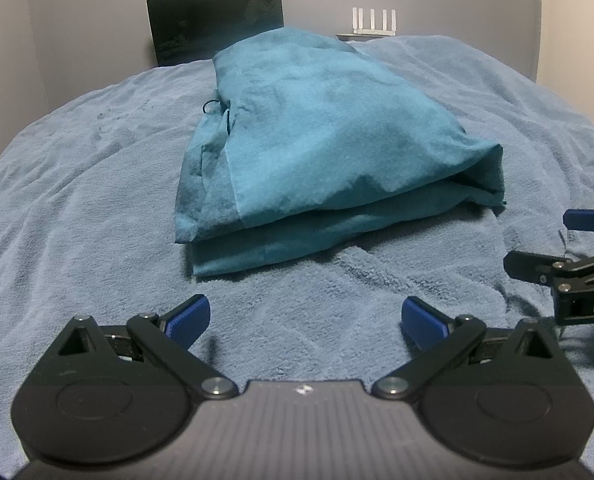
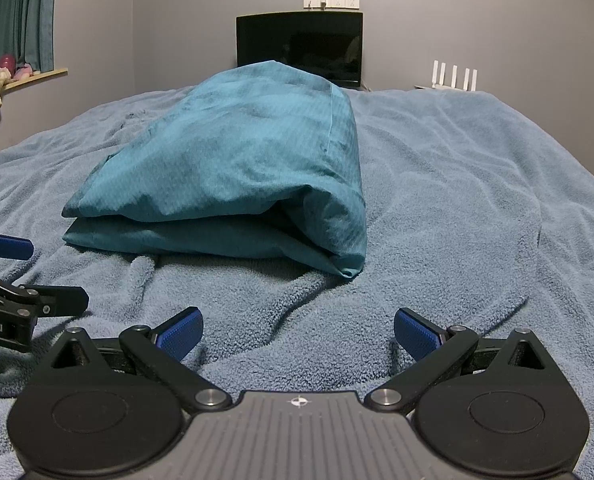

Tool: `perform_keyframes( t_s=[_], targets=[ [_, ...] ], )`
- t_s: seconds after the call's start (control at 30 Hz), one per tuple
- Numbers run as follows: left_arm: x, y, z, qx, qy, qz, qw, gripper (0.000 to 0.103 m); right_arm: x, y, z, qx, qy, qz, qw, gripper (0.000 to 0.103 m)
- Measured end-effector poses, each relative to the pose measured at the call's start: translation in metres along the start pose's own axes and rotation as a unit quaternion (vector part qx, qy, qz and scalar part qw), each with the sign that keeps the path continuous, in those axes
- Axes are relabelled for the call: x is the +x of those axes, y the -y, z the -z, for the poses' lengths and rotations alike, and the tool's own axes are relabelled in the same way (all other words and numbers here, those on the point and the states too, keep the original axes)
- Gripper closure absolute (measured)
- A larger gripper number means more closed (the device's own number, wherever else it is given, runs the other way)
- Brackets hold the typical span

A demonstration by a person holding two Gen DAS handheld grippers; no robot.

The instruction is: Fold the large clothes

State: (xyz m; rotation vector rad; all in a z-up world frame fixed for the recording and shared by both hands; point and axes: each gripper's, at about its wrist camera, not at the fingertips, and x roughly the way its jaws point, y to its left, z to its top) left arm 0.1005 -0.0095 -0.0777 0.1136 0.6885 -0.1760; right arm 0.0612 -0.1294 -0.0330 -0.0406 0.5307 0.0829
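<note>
Grey-walled bedroom, dim light; a bed under a pale blue fleece blanket [image 1: 97, 184] is filling both views, w/ a dark monitor [image 2: 299, 46] and a white router [image 2: 454, 74] sitting at the far edge.

The teal garment [image 1: 309, 152] is lying mid-bed, already doubled into a long bundle w/ stacked layers showing at the near end. In the right wrist view the near right corner [image 2: 347, 256] is puffing up, w/ a dark hollow gaping under the top layer, so the fold is looking loose rather than flat.

Left hand-held gripper [image 1: 307, 318] is hovering low over the blanket just short of the bundle, jaws spread wide, holding nothing. Right hand-held gripper [image 2: 299, 330] is doing the same, also wide apart and empty, beside it.

Risks, as I'm judging them:
- Fabric is looking thin and slippery; pinching only the top layer is prob. going to peel the stack open.
- Jaws are riding close to the fleece, so a low grab could be catching blanket along w/ garment.
- Uneven lift btw the two sides would be skewing the next fold.
</note>
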Motion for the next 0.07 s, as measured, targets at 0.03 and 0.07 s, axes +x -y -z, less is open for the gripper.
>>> perform_keyframes(
  t_s=[0.03,0.07],
  targets=[
    [0.0004,-0.0001,-0.0001,0.001,-0.002,0.005,1.0,0.0,-0.0001,0.0,0.0002,0.0,0.0,0.0,1.0,0.0],
    [0.0011,0.0005,-0.0001,0.002,-0.005,0.007,1.0,0.0,0.0,0.0,-0.0001,0.0,0.0,0.0,1.0,0.0]
  ],
)
